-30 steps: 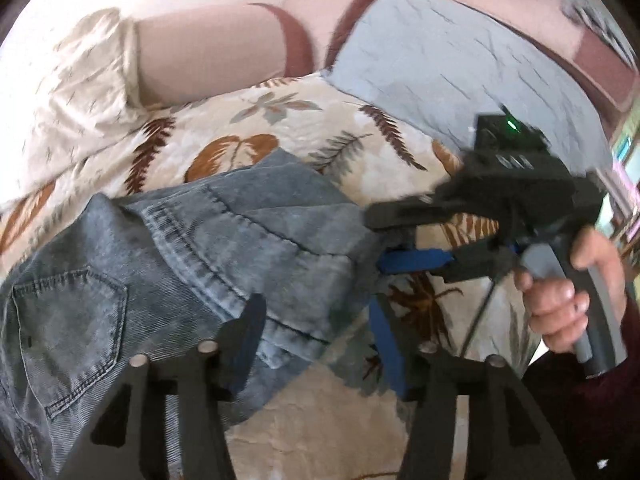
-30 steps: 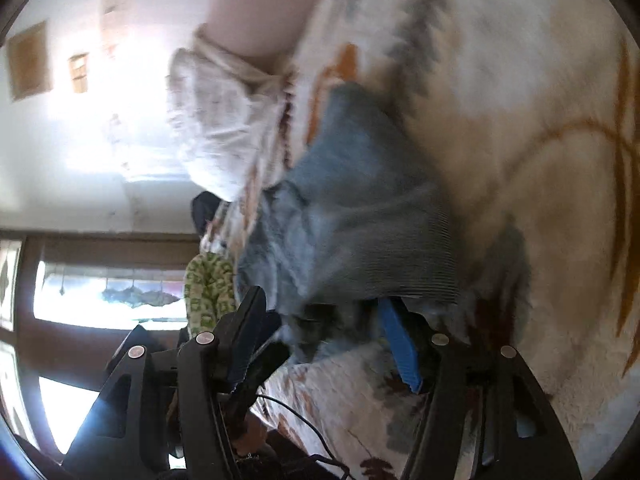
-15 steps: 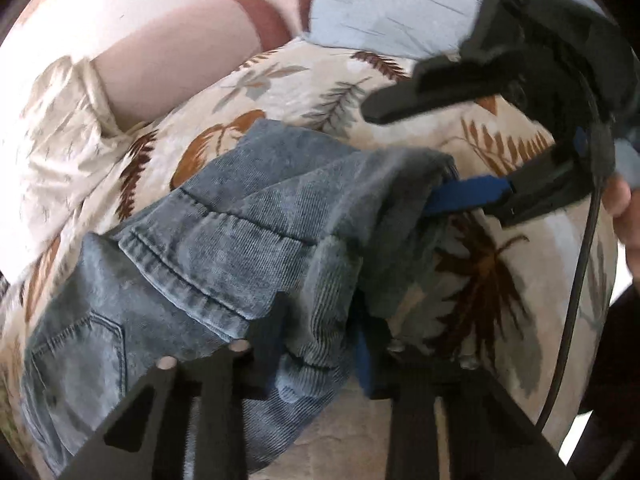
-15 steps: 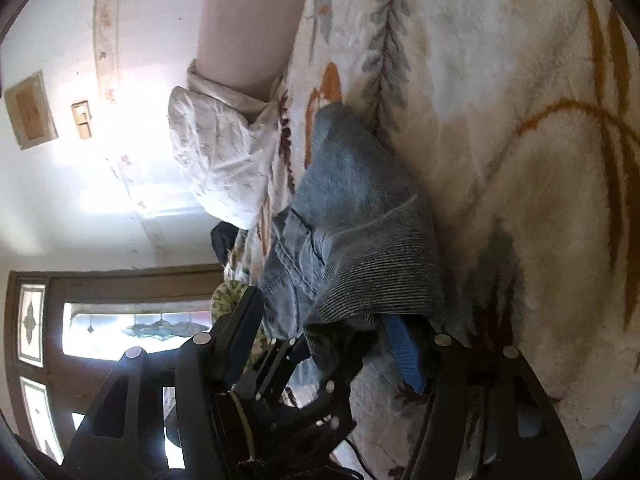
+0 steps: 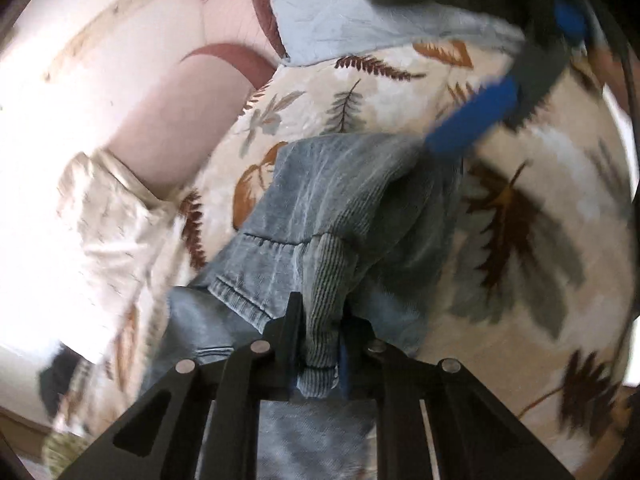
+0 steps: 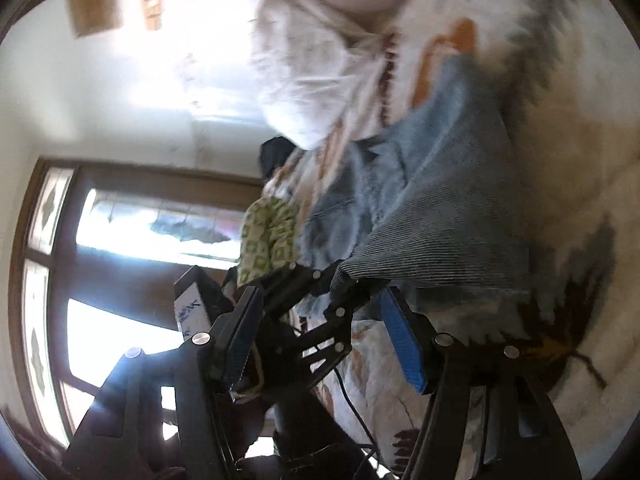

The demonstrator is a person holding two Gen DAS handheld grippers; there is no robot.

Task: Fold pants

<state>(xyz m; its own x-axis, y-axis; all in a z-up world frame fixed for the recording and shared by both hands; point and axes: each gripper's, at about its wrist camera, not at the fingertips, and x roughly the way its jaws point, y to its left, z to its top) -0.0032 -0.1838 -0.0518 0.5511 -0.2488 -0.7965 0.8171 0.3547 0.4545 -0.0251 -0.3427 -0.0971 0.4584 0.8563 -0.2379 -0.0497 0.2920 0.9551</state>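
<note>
Blue denim pants (image 5: 320, 208) lie bunched on a leaf-print blanket (image 5: 520, 208). My left gripper (image 5: 320, 344) is shut on a ribbed fold of the denim and holds it lifted. In the right wrist view the pants (image 6: 440, 208) hang as a raised fold, and the left gripper (image 6: 332, 280) shows pinching its near corner. My right gripper (image 6: 320, 340) is open, its blue pads wide apart just below the fold's edge. In the left wrist view one blue pad of the right gripper (image 5: 472, 120) rests against the far end of the fold.
A white patterned pillow (image 5: 104, 216) and a pink bolster (image 5: 160, 92) lie at the left. A light blue pillow (image 5: 340, 8) sits at the head of the bed. A green patterned cloth (image 6: 268, 240) and a window (image 6: 120, 260) show beyond the bed's edge.
My left gripper closed on the denim fold and lifted it. The right gripper rose with the far end, and its jaws now stand open.
</note>
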